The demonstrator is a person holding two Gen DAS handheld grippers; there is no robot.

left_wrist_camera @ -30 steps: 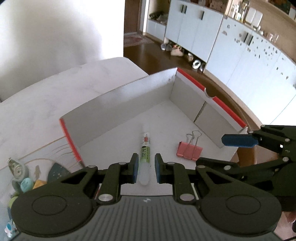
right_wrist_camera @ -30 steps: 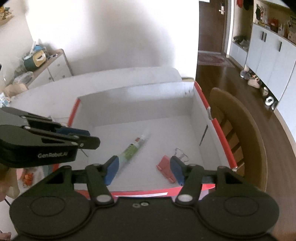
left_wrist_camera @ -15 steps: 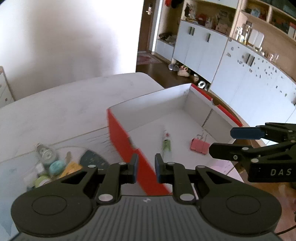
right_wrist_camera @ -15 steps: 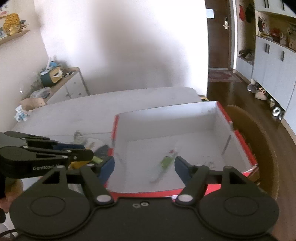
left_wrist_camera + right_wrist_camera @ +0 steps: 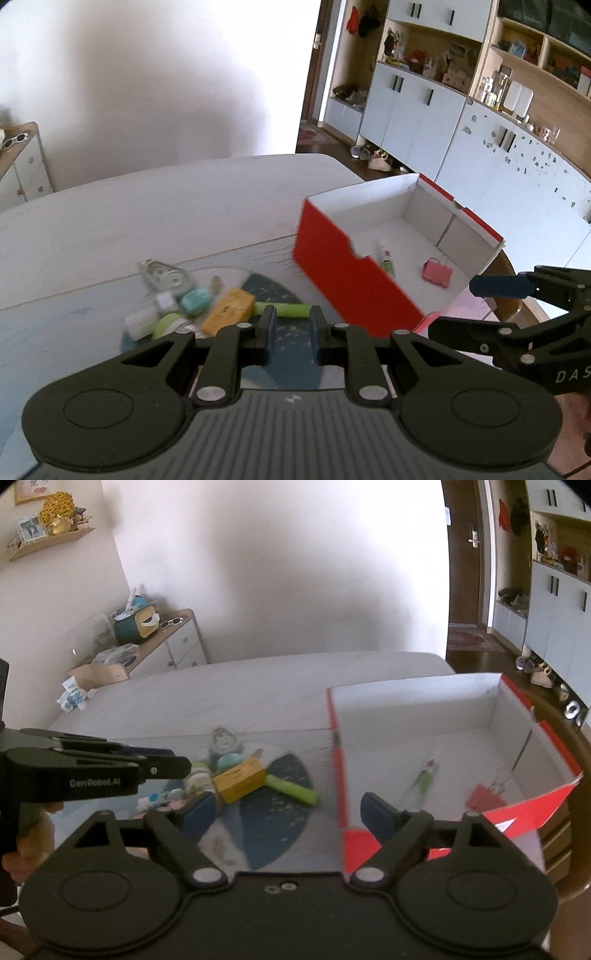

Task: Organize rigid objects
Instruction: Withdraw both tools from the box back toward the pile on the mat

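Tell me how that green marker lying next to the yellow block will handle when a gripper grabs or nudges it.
The green marker looks like a rigid plastic cylinder, so it should stay stiff between the fingers. Being round and lying flat on the table, it will probably roll if nudged sideways. One end meets the yellow block, which may shift along with it.

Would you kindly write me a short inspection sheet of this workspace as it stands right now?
Surface: pale table with a patterned mat under the loose items.
Job's things: red box holding a small tube and a pink binder clip; outside it, a yellow block, green marker, teal eraser and correction tape.
Clutter: a few blurred small items beside the block.
Grippers: left gripper shut and empty; right gripper empty, fingers opening.
Cables: nothing seen.
Surroundings: wooden chair, white cupboards, drawer unit.
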